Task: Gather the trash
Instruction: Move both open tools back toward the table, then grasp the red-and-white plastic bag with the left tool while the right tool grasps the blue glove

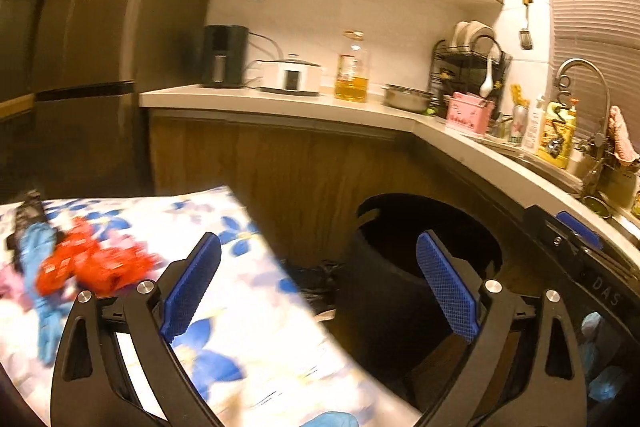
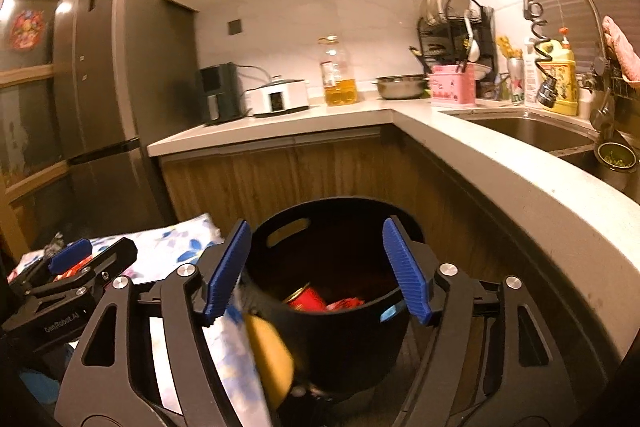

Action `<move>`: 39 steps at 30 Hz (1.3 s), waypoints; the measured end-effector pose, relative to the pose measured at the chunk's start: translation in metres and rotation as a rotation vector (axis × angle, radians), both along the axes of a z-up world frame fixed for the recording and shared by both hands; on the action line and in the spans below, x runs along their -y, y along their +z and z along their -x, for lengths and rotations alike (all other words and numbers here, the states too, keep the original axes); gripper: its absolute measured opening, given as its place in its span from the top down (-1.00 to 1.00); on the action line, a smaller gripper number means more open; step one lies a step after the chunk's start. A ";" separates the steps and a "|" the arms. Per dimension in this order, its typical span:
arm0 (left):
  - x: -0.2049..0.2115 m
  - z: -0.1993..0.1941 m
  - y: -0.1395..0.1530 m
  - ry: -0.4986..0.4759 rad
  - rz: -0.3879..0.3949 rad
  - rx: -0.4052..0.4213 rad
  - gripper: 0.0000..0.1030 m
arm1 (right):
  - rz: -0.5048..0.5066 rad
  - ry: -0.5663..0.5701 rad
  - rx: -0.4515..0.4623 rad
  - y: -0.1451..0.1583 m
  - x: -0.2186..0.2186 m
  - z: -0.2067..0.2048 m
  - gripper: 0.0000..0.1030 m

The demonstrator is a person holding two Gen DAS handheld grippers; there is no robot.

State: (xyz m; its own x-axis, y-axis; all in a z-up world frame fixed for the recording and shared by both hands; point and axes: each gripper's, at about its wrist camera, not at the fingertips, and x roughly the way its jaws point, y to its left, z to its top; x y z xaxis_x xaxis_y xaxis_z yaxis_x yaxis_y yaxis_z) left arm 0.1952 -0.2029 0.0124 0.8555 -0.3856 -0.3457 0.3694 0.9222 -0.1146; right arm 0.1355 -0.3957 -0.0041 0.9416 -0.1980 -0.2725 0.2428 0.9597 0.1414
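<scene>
Right tongs (image 2: 316,271) released over black bin (image 2: 332,311), yellow item (image 2: 272,363), perhaps sponge, just below

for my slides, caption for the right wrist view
Open right gripper above a black bin holding a red can.

On the counter (image 2: 280,125) — oil bottle (image 2: 338,73), pink box (image 2: 452,85), steel bowl (image 2: 401,87) — beside a fridge (image 2: 108,67).

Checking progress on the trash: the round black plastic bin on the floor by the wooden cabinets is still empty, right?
Not empty. The right wrist view shows the round black plastic bin on the floor by the wooden cabinets already holding a red can and another red piece beside it.
</scene>
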 end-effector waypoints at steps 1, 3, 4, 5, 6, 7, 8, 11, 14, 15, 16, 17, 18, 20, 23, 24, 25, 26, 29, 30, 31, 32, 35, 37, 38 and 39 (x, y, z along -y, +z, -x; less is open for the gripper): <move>-0.007 0.005 -0.001 0.020 -0.011 -0.001 -0.82 | 0.000 0.009 -0.001 -0.001 -0.007 0.002 -0.40; -0.021 0.011 -0.004 0.043 -0.020 -0.007 -0.83 | 0.000 0.035 -0.001 -0.004 -0.026 0.007 -0.41; -0.028 0.015 -0.007 0.054 -0.022 -0.014 -0.85 | -0.003 0.045 -0.002 -0.005 -0.033 0.008 -0.41; -0.037 0.018 -0.009 0.065 -0.025 -0.019 -0.87 | -0.008 0.060 -0.004 -0.007 -0.041 0.009 -0.41; -0.044 0.021 -0.011 0.079 -0.030 -0.022 -0.87 | -0.011 0.073 -0.006 -0.008 -0.048 0.009 -0.41; -0.052 0.024 -0.014 0.097 -0.037 -0.025 -0.88 | -0.012 0.090 -0.005 -0.010 -0.057 0.010 -0.41; -0.061 0.027 -0.017 0.115 -0.042 -0.029 -0.88 | -0.010 0.102 -0.006 -0.011 -0.065 0.010 -0.41; -0.083 0.034 -0.023 0.157 -0.049 -0.044 -0.88 | -0.011 0.143 -0.006 -0.013 -0.090 0.010 -0.41; -0.108 0.041 -0.027 0.210 -0.062 -0.043 -0.88 | -0.011 0.187 -0.014 -0.017 -0.114 0.005 -0.41; -0.119 0.044 -0.028 0.238 -0.068 -0.040 -0.88 | -0.011 0.202 -0.015 -0.018 -0.122 0.003 -0.41; -0.127 0.046 -0.029 0.258 -0.071 -0.039 -0.88 | -0.010 0.214 -0.016 -0.020 -0.129 0.001 -0.41; -0.135 0.048 -0.030 0.278 -0.072 -0.039 -0.88 | -0.010 0.224 -0.020 -0.021 -0.137 -0.002 -0.41; -0.147 0.050 -0.031 0.304 -0.071 -0.040 -0.88 | -0.013 0.238 -0.027 -0.024 -0.147 -0.006 -0.41; -0.163 0.053 -0.031 0.348 -0.070 -0.037 -0.88 | -0.020 0.263 -0.040 -0.027 -0.160 -0.013 -0.41; -0.195 0.058 -0.034 0.437 -0.078 -0.024 -0.88 | -0.019 0.308 -0.054 -0.034 -0.185 -0.023 -0.41; -0.208 0.058 -0.034 0.472 -0.084 -0.020 -0.88 | -0.017 0.325 -0.058 -0.035 -0.195 -0.027 -0.41; -0.218 0.057 -0.034 0.498 -0.087 -0.018 -0.88 | -0.016 0.338 -0.059 -0.037 -0.203 -0.029 -0.41; -0.230 0.055 -0.034 0.530 -0.089 -0.016 -0.88 | -0.016 0.347 -0.061 -0.039 -0.208 -0.031 -0.41; -0.261 0.049 -0.034 0.608 -0.088 -0.014 -0.88 | -0.023 0.378 -0.064 -0.042 -0.227 -0.039 -0.41; -0.273 0.046 -0.035 0.634 -0.080 -0.015 -0.88 | -0.023 0.388 -0.065 -0.043 -0.236 -0.043 -0.41; -0.282 0.042 -0.034 0.652 -0.073 -0.020 -0.88 | -0.022 0.396 -0.065 -0.044 -0.240 -0.044 -0.41; -0.290 0.036 -0.035 0.667 -0.067 -0.029 -0.88 | -0.023 0.405 -0.066 -0.045 -0.246 -0.047 -0.41; -0.315 0.021 -0.039 0.706 -0.044 -0.064 -0.88 | -0.023 0.433 -0.072 -0.048 -0.263 -0.056 -0.41; -0.333 0.008 -0.043 0.701 0.013 -0.126 -0.88 | -0.020 0.446 -0.075 -0.049 -0.273 -0.060 -0.41; -0.339 0.003 -0.044 0.706 0.028 -0.140 -0.86 | -0.017 0.451 -0.075 -0.049 -0.277 -0.062 -0.41; -0.346 -0.001 -0.046 0.711 0.043 -0.164 -0.82 | -0.012 0.457 -0.076 -0.050 -0.284 -0.064 -0.41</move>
State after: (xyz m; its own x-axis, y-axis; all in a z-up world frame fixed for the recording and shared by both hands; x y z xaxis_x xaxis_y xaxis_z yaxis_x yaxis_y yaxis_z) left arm 0.1966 0.1430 -0.0334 0.8424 0.2278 -0.4883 -0.3422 0.9262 -0.1582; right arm 0.2000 -0.1122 -0.0540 0.9087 0.2369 -0.3438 -0.1951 0.9690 0.1518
